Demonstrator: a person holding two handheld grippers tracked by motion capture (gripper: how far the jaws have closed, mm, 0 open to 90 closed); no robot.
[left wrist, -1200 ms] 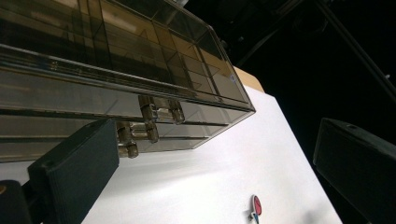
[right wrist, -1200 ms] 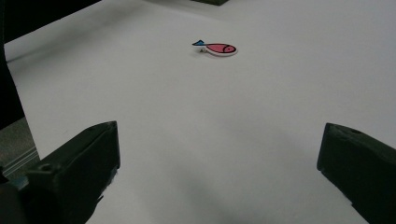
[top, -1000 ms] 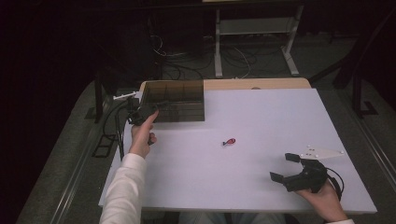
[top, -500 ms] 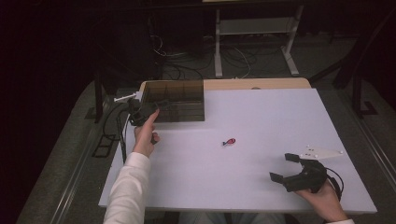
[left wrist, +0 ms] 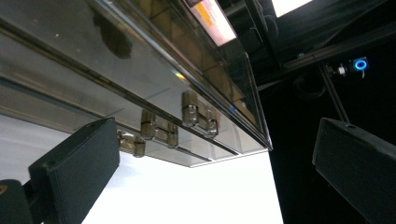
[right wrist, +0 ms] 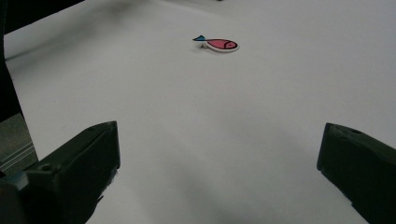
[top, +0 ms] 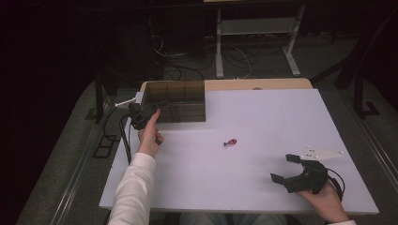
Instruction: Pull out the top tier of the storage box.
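- A white worktop [top: 263, 112] carries the things.
- A smoky clear compartment box [top: 180, 101] sits at its far left corner.
- A small pink fish clip [top: 230, 142] lies flat near the middle, well apart from the box.

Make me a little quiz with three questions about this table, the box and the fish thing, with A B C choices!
1. Where does the little fish lie?
A. inside the clear box
B. on the bare white table, apart from both tongs
C. between the jaws of the right tongs

2. What colour is the fish's body?
A. pink-red
B. green
C. yellow

3. How do the right tongs stand?
A. shut on the fish
B. shut on nothing
C. open, holding nothing

Answers:
1 B: in the high view it rests on the white table, between the clear box and the right tongs, touching neither.
2 A: the right gripper view shows a pink-red body with a blue tail.
3 C: both jaws stand wide apart with only table between them.

The left tongs are open too, up against the box.
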